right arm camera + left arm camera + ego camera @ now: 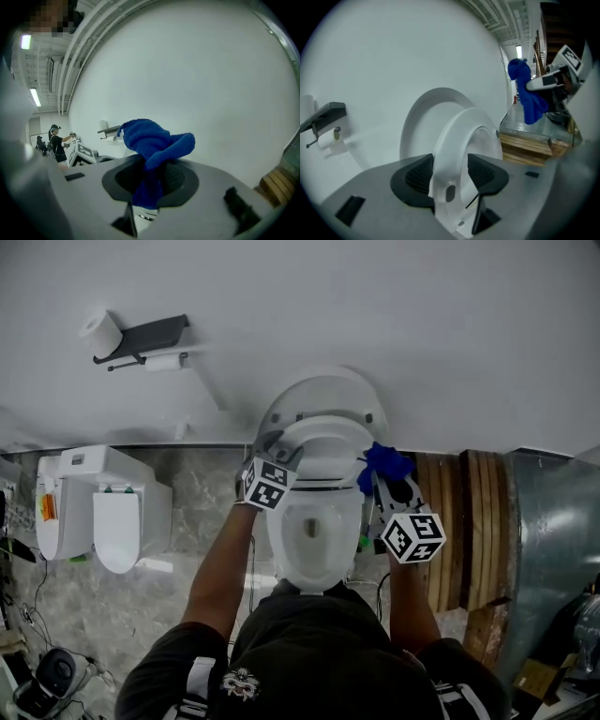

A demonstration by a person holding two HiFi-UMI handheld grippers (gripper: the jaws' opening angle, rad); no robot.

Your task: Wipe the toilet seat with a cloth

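Cloth [150, 138], deep blue and bunched, sits clamped between the jaws of the right gripper [152, 180]; a thick fold rises above the pads and a narrower tail hangs down between them. From the head view the same cloth [385, 463] shows just to the right of the toilet, held in the air beside the hinge end, apart from the porcelain. The left gripper [450, 173] has its jaws closed on the rim of the white toilet seat [468, 131], one ribbed pad on each face of the ring, so that the seat stands tilted up from the bowl [314, 531]. Behind the seat the lid [419, 119] stands raised near the pale wall [422, 324]. In the head view the left gripper [281, 451] is at the left side of the seat [328, 435]. On the wall to the left hangs a dark paper holder [142, 338] with a toilet roll [101, 332] on top. A second toilet [103, 507] stands on the marble floor at the left, and a wooden pallet [459, 521] lies to the right of the bowl.
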